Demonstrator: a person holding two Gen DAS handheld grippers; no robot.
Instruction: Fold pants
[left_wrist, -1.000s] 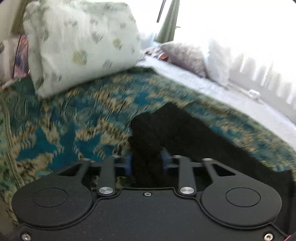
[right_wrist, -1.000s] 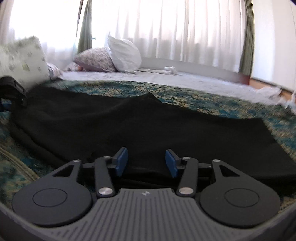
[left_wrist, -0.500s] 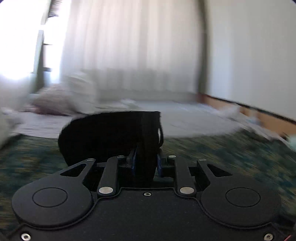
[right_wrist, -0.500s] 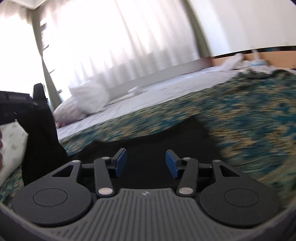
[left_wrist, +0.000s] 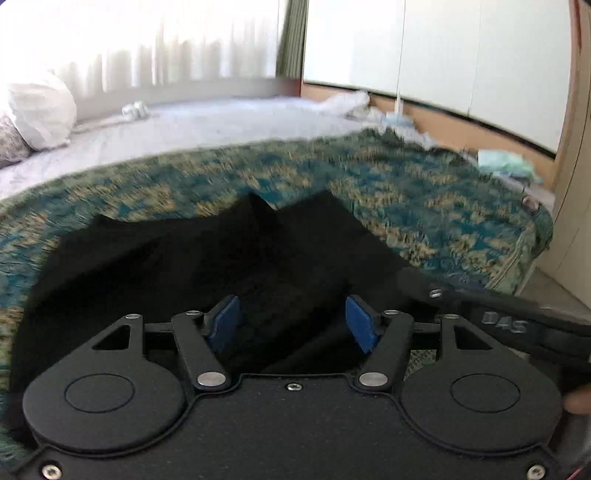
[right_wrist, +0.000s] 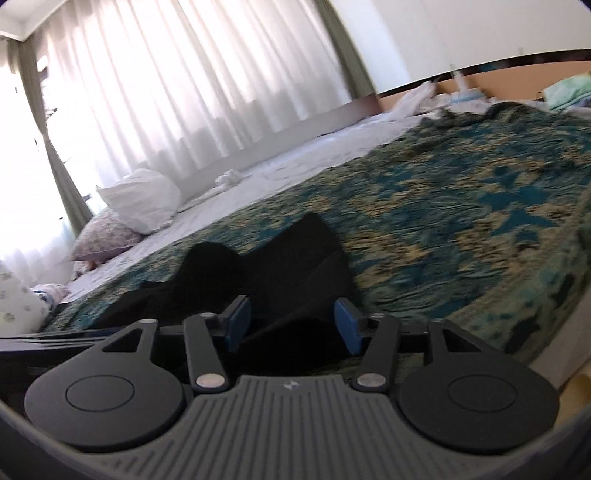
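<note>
The black pants (left_wrist: 207, 266) lay bunched on the patterned bedspread (left_wrist: 424, 192), directly ahead of and under both claws; their long axis seemed to run leftward from the left claw (left_wrist: 293, 323), though folds hid it; that claw stood wide and empty, as did the right claw (right_wrist: 291, 325), equally near; the only writing, on the right tool's arm (left_wrist: 502, 326), looked like "DAS".

Bare bedspread (right_wrist: 461, 206) right of pants (right_wrist: 295, 266)
</note>
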